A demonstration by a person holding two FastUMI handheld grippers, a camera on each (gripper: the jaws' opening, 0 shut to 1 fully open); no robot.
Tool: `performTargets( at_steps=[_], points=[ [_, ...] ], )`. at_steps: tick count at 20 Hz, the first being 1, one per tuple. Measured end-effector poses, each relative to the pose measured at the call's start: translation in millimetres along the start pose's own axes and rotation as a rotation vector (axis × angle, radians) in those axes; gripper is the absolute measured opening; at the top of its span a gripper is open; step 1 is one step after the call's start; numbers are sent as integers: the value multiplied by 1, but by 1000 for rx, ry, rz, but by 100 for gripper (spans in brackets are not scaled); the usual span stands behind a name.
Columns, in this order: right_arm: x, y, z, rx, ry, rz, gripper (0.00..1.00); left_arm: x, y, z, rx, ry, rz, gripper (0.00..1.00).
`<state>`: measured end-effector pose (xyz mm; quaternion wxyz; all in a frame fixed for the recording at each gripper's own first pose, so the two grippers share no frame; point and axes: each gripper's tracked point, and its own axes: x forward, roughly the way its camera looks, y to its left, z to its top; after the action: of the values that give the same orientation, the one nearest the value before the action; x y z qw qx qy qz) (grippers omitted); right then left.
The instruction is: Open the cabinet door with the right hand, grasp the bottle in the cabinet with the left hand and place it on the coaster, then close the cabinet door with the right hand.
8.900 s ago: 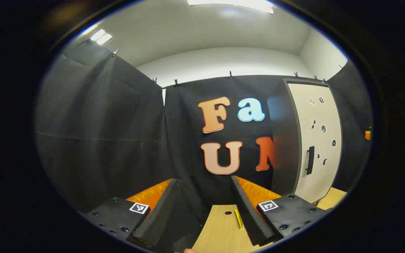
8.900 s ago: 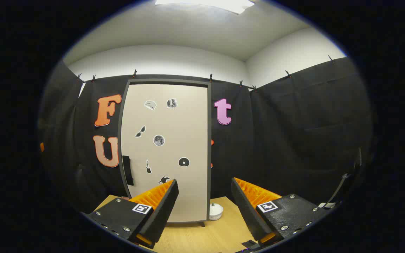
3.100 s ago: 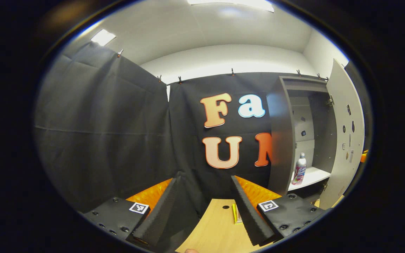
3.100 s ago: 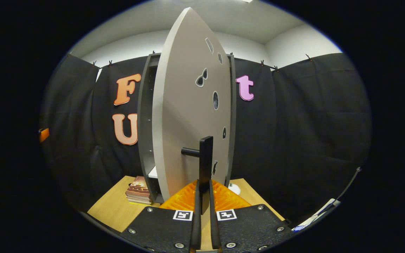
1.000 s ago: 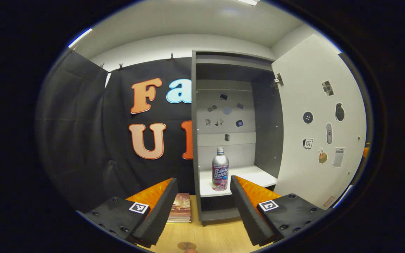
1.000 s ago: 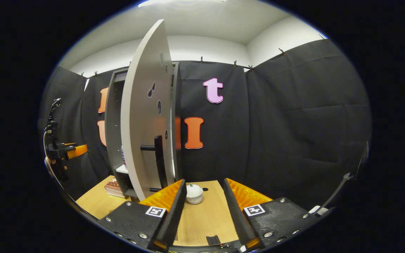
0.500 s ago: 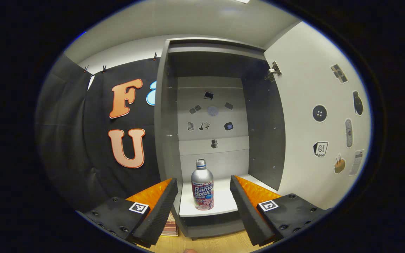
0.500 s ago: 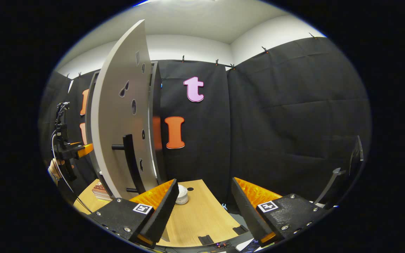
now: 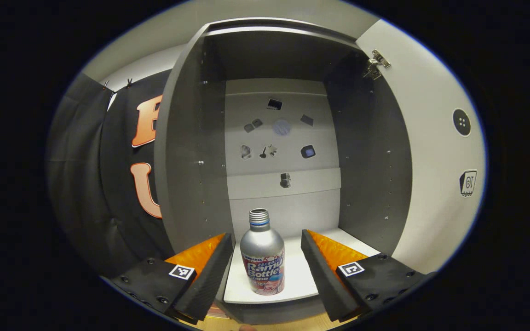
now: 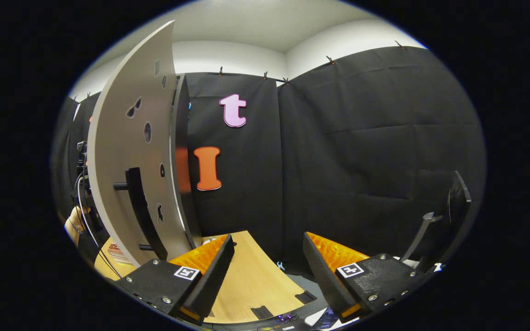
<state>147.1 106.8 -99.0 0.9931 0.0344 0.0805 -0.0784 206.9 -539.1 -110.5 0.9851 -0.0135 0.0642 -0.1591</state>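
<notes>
Bottle (image 9: 263,257) upright on cabinet shelf (image 9: 297,276), framed between your left gripper (image 9: 265,271) fingers, spread wide, nothing held; door (image 10: 131,151) swung clear; your right gripper (image 10: 265,271) parked wide open, empty, beside the handle (image 10: 140,207)

One cabinet (image 9: 191,151), taken as the landmark. One cabinet door (image 10: 127,138), swung wide open from the cabinet's front, with one bar handle (image 10: 138,207) on its outer face. One bottle (image 9: 262,257), upright on the cabinet's white shelf (image 9: 302,280); one shelf counted. Stickers on the cabinet's back panel: seven discernible, the lowest one (image 9: 285,180) just above the bottle. Stickers on the door's inner face: two. One hinge (image 9: 375,62) at the cabinet's upper corner. One wooden table (image 10: 251,280) beside the cabinet. Grippers: two, the left gripper (image 9: 265,271) and the right gripper (image 10: 267,271), each with fingers spread apart.
</notes>
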Motion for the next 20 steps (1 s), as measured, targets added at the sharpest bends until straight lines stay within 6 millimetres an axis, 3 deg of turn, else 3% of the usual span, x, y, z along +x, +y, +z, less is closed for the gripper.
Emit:
performTargets(
  at_steps=[7,13,15,20],
  points=[
    [1,-5,-5,-6,26,-35,93,38,9,-38,-60,65,-1,98],
    [3,-4,-5,5,27,-45,93,38,11,-39,-39,54,19,94],
    [4,-4,-5,9,27,-45,93,37,9,-37,-38,58,10,85],
    [3,0,-4,19,26,-32,93,14,1,-30,-64,61,-17,86]
  ],
)
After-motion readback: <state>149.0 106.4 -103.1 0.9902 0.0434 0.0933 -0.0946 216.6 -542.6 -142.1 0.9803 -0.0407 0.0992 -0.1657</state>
